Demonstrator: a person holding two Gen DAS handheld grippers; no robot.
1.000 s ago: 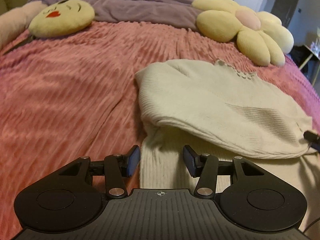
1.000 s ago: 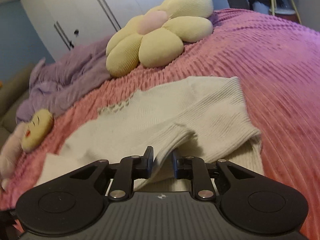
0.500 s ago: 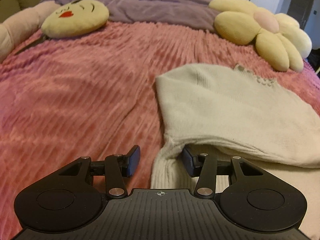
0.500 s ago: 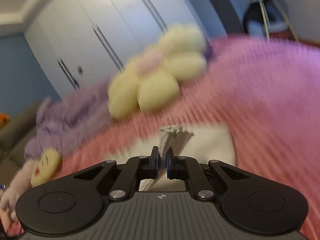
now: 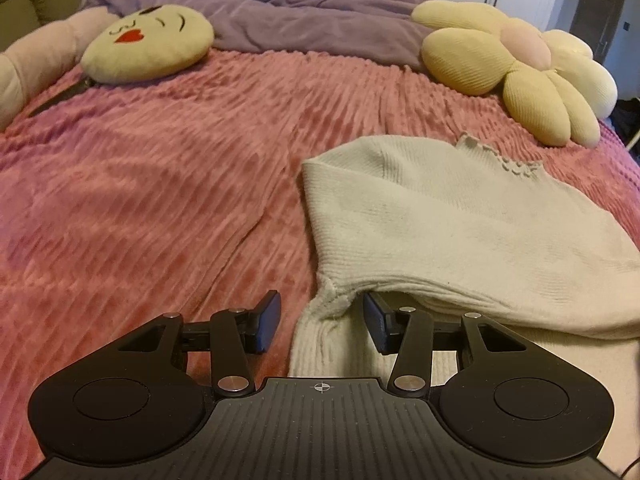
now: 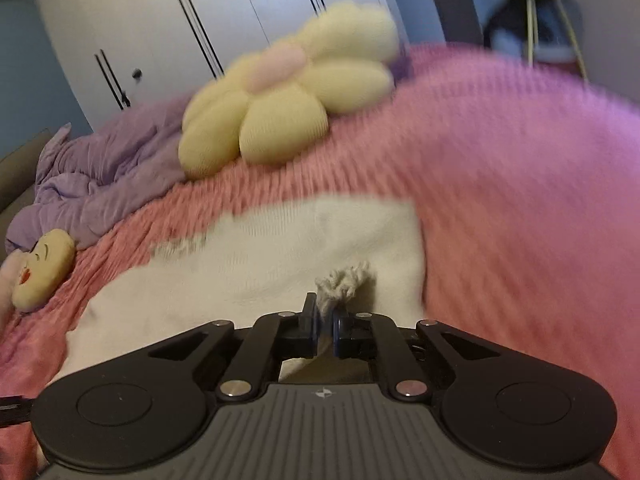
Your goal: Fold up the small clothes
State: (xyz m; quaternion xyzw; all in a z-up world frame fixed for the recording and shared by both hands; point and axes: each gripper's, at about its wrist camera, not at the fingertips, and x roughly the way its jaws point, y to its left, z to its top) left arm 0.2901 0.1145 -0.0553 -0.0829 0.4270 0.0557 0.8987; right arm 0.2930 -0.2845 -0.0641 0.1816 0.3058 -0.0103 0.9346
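A cream knit sweater [image 5: 448, 232] lies on the pink ribbed bedspread [image 5: 160, 184], its body folded over a sleeve. My left gripper [image 5: 320, 322] is open, its jaws on either side of the sleeve's left edge, the right finger [image 5: 374, 320] tucked under the folded layer. In the right wrist view, my right gripper [image 6: 325, 326] is shut on a bunched piece of the sweater's cuff [image 6: 344, 280] and holds it above the rest of the sweater [image 6: 280, 248]. That view is motion-blurred.
A yellow flower pillow [image 5: 516, 68] lies beyond the sweater, also seen in the right wrist view [image 6: 288, 100]. A round face pillow [image 5: 150, 48] and a purple duvet [image 5: 304, 12] lie at the bed's far side. White wardrobe doors [image 6: 160, 32] stand behind.
My right gripper shut on the sweater's cuff and lifted it, carrying it over the sweater body. My left gripper shifted left along the sleeve edge and stayed open.
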